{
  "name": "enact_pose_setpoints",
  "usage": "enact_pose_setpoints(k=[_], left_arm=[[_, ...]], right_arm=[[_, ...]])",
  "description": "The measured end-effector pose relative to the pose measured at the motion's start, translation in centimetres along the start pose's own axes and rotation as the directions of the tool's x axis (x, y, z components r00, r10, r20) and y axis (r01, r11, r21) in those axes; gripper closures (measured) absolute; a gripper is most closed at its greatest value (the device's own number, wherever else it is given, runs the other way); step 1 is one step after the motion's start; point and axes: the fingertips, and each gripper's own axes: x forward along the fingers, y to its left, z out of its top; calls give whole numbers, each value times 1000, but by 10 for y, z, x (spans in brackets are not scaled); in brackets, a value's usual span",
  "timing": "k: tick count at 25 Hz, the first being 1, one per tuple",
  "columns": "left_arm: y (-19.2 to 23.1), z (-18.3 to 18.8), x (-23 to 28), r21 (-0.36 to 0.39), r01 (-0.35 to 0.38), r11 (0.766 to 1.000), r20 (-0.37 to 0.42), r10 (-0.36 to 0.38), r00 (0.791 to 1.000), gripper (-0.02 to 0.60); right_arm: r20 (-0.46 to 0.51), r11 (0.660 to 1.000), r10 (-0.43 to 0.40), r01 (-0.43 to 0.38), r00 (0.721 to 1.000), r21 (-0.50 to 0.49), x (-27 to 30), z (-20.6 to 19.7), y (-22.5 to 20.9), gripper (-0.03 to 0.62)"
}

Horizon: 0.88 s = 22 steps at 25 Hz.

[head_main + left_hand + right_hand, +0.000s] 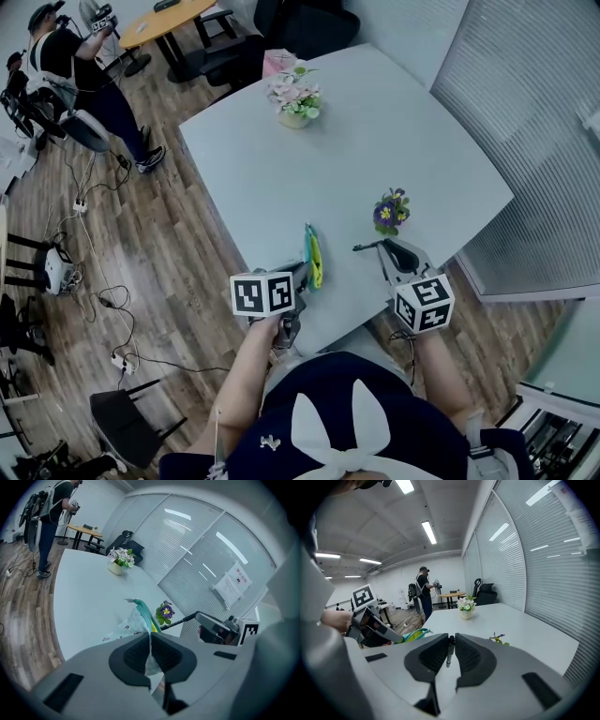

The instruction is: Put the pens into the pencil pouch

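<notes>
A teal and yellow pencil pouch (314, 255) stands on edge near the front rim of the white table (375, 141). My left gripper (302, 272) is shut on the pouch's near end. In the left gripper view the pale patterned fabric of the pouch (133, 620) is pinched between the pads of the left gripper (150, 651). My right gripper (385, 247) hangs a little right of the pouch, shut on a thin black pen (367, 246) that points left toward the pouch. The right gripper view shows the pen (449, 654) clamped between the pads of the right gripper (450, 646).
A small pot of purple flowers (391, 212) stands just beyond the right gripper. A vase of white and pink flowers (294, 98) is at the table's far side. Another person (70, 61) stands at the far left on the wooden floor, where cables lie. Blinds line the right wall.
</notes>
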Motion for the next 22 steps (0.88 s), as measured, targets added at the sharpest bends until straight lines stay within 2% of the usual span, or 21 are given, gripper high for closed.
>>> enact_pose_setpoints(k=[22], left_arm=[[1, -5, 4, -16, 7, 1000, -13, -7, 1000, 552]], right_arm=[[135, 995, 96, -95, 986, -9, -18, 60, 36, 546]])
